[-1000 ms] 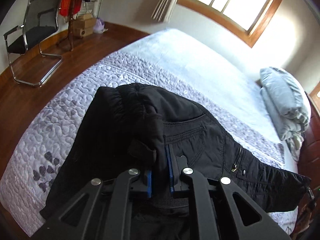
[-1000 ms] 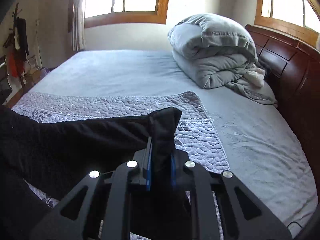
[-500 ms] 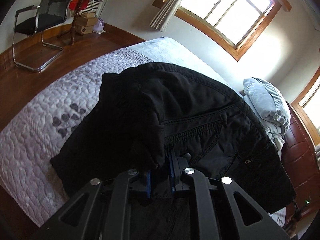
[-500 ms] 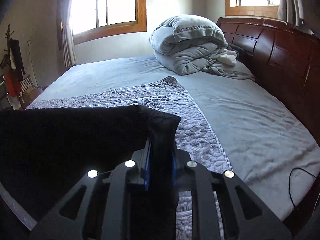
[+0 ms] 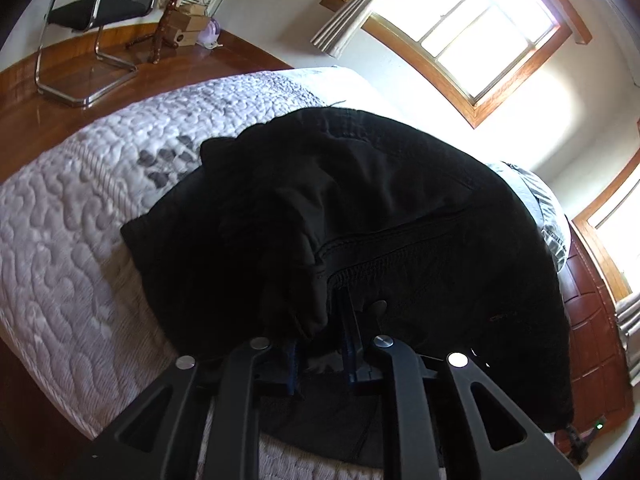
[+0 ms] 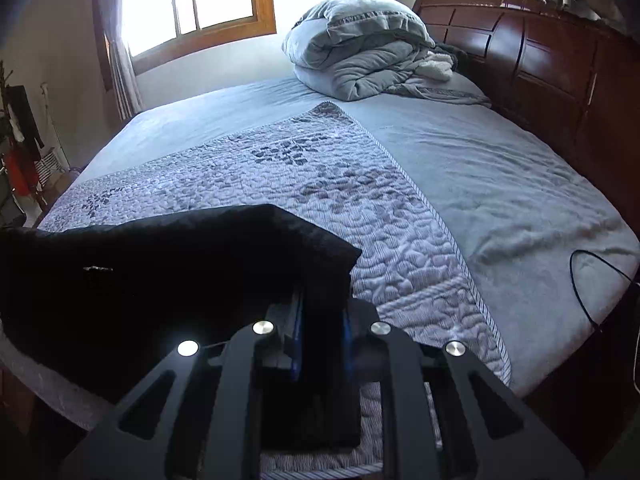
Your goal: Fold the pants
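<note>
Black pants hang lifted above the quilted end of the bed, stretched between both grippers. My left gripper is shut on bunched fabric at one end, and the cloth drapes over its blue pads. My right gripper is shut on the other end of the pants, with a fold of cloth clamped between its blue pads. The fingertips of both grippers are hidden by the fabric.
The bed has a grey quilted runner over a pale blue sheet. A folded grey duvet lies by the dark wooden headboard. A black cable lies at the bed's right edge. A chair stands on the wooden floor.
Both grippers have risen and pulled back from the bed, lifting the pants off the quilt. The cloth now spreads wider in the left wrist view. Both stay shut on it.
</note>
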Action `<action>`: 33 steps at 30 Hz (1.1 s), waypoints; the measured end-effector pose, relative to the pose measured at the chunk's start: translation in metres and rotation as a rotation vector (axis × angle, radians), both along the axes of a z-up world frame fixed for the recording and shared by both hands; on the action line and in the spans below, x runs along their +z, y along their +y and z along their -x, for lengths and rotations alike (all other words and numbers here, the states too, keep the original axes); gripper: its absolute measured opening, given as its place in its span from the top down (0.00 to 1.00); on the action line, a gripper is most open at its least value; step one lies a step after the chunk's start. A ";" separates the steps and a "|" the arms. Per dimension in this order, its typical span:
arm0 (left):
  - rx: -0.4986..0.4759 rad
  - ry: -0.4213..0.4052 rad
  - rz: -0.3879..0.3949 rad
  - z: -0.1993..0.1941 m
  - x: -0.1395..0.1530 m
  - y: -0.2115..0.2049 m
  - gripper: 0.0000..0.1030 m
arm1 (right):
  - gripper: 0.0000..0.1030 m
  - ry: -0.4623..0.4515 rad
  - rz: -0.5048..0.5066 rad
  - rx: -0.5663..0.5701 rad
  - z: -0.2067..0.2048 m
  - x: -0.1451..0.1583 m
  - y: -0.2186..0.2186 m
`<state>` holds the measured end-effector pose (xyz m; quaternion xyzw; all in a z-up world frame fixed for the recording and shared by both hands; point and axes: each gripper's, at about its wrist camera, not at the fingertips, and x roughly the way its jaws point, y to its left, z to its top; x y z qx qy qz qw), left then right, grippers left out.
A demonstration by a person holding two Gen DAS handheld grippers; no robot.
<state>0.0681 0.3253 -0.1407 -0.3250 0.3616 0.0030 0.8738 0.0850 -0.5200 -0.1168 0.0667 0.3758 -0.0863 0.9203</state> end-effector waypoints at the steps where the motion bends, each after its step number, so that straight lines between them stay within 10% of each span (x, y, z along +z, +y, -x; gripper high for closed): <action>1: -0.007 0.000 -0.002 0.003 -0.003 0.000 0.82 | 0.87 0.016 -0.005 -0.009 0.003 -0.006 -0.001; 9: 0.002 0.055 -0.030 0.027 -0.015 0.005 0.49 | 0.83 0.141 -0.025 -0.029 0.017 -0.052 0.008; 12: 0.054 0.088 0.011 0.046 -0.018 0.012 0.16 | 0.60 0.182 0.015 -0.034 0.019 -0.058 0.013; 18: 0.112 0.012 0.326 0.094 -0.016 0.027 0.11 | 0.41 0.195 0.008 -0.038 0.032 -0.049 0.015; 24: 0.138 -0.041 0.430 0.075 0.001 0.023 0.09 | 0.39 0.175 -0.005 -0.045 0.048 -0.031 0.017; 28: 0.237 0.096 0.396 0.039 0.001 0.027 0.05 | 0.36 0.140 -0.018 -0.055 0.058 -0.021 0.019; 33: 0.282 0.262 0.543 -0.006 -0.037 0.041 0.11 | 0.36 0.109 -0.059 -0.069 0.062 -0.018 0.019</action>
